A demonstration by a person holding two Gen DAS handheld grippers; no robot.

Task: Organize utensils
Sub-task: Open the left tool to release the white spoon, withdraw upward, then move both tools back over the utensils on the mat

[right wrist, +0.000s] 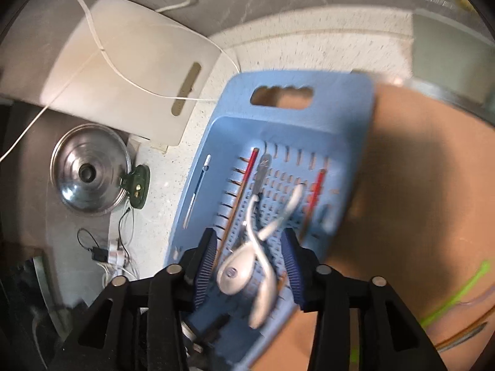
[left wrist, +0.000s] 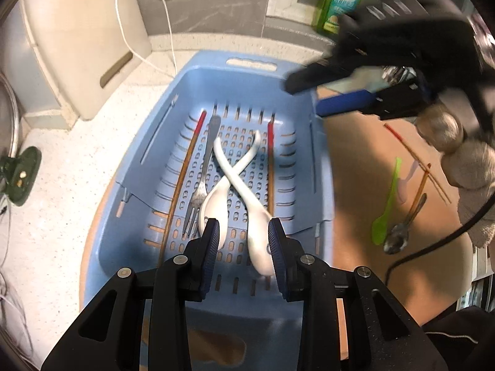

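Hovering above the pale blue slotted plastic basket [left wrist: 198, 86], the left tongs [left wrist: 244, 235] stand spread with nothing pinched; two white ceramic soup spoons [left wrist: 230, 179] lie crossed on the basket floor below them. Beside the spoons, toward the left, a silver metal fork [left wrist: 201, 182] lies lengthwise, and a red-tipped wooden chopstick [left wrist: 182, 179] runs along each side of the basket floor, the second one [left wrist: 270, 167] to the right of the spoons.

From the other hand's camera the right tongs [right wrist: 249, 262] are also spread, their blue ribbed pads apart and gripping nothing, with the same crossed spoons blurred beneath them. In the left view those right tongs show as a dark blur [left wrist: 349, 92] over the basket's far right corner, carried by a hand in a pale knitted glove [left wrist: 470, 170].

On the brown tabletop [left wrist: 355, 185] to the right of the basket lie a lime green plastic spoon [left wrist: 386, 204], a metal spoon [left wrist: 399, 235], and another pair of red-tipped chopsticks [left wrist: 417, 157]. A white cutting board [left wrist: 83, 43] leans at the back left, a green bottle of dish soap [left wrist: 340, 0] stands behind, and a steel pot lid [right wrist: 89, 170] rests at the left.
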